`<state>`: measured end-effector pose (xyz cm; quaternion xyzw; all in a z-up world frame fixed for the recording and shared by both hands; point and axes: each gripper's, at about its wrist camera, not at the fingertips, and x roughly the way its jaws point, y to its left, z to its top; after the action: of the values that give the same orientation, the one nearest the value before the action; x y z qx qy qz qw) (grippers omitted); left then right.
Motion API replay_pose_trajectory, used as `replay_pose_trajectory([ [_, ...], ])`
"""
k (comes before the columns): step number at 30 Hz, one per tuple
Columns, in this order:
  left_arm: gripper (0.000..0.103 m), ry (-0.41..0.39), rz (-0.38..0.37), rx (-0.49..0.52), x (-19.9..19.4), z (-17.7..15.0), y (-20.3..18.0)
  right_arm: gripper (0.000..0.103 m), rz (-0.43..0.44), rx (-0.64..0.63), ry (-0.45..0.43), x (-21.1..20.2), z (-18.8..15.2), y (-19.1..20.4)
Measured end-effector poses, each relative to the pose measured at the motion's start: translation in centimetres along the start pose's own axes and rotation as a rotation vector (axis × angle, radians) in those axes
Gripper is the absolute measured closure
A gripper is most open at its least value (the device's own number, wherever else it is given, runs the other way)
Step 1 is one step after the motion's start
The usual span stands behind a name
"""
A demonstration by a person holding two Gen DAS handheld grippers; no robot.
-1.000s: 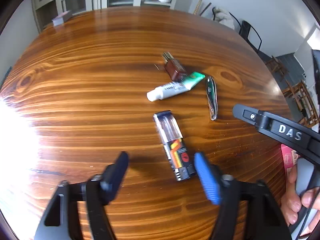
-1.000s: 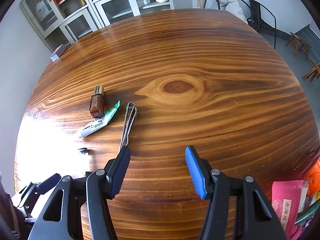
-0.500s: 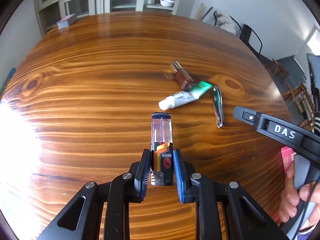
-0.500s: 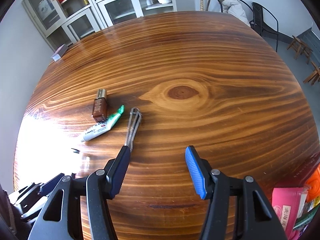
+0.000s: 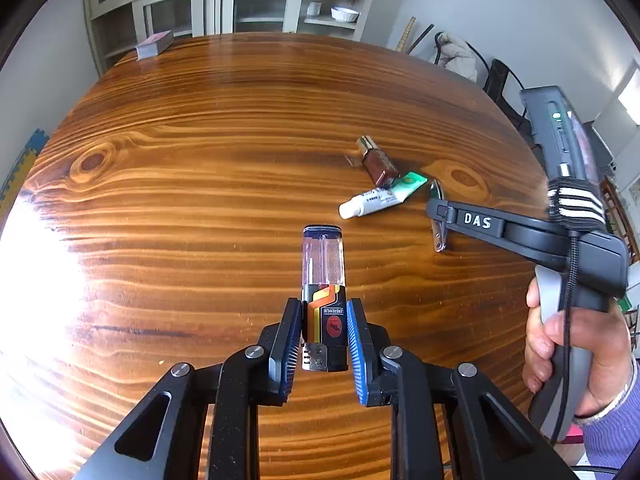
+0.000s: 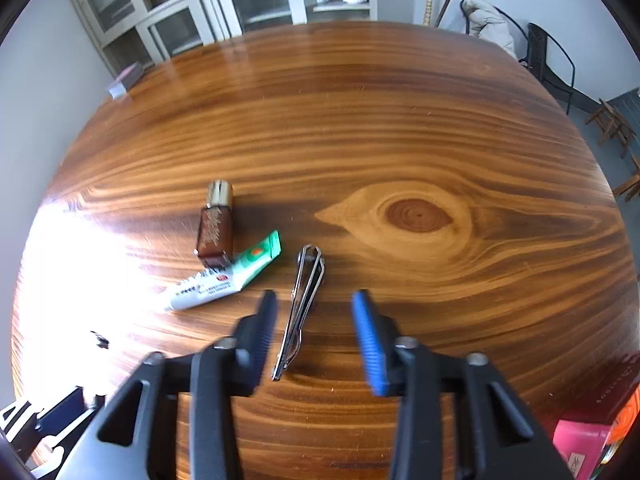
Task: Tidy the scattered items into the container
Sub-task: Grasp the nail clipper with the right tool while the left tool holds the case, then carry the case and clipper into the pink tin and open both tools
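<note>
Clear-bodied lighter with an orange-and-black label point(image 5: 323, 292) sits clamped between the left gripper's point(image 5: 323, 338) blue pads, above the wooden table point(image 5: 200, 184). Right gripper point(image 6: 314, 338) hangs spread wide around metal nail clippers point(image 6: 300, 308), beside a white-green tube point(image 6: 224, 280) and brown bottle point(image 6: 215, 228).

A round wooden surface point(image 6: 400, 128) carries a brown bottle point(image 6: 215, 228) touching a white-and-green tube point(image 6: 224, 278), nail clippers point(image 6: 300, 304) just beside them — and a small box point(image 6: 125, 80) near the far edge.
</note>
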<state>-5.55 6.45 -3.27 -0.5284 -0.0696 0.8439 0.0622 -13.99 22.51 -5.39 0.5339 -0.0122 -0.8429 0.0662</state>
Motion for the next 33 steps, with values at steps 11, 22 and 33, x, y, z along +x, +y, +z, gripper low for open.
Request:
replay_pose_trajectory([
  [11,0.079,-0.028,0.017,-0.008,-3.0,-1.4,-1.3,0.093,0.056,-0.048,-0.006,-3.2,-3.4,-1.0],
  [22,0.079,-0.055,-0.009,0.072,-6.1,-3.4,-7.5,0.093,0.117,0.024,-0.062,-10.8,-8.6,-6.7],
  [33,0.079,-0.059,-0.071,0.207,-7.3,-5.6,-16.8,0.093,0.074,0.152,-0.112,-16.6,-13.4,-16.2],
])
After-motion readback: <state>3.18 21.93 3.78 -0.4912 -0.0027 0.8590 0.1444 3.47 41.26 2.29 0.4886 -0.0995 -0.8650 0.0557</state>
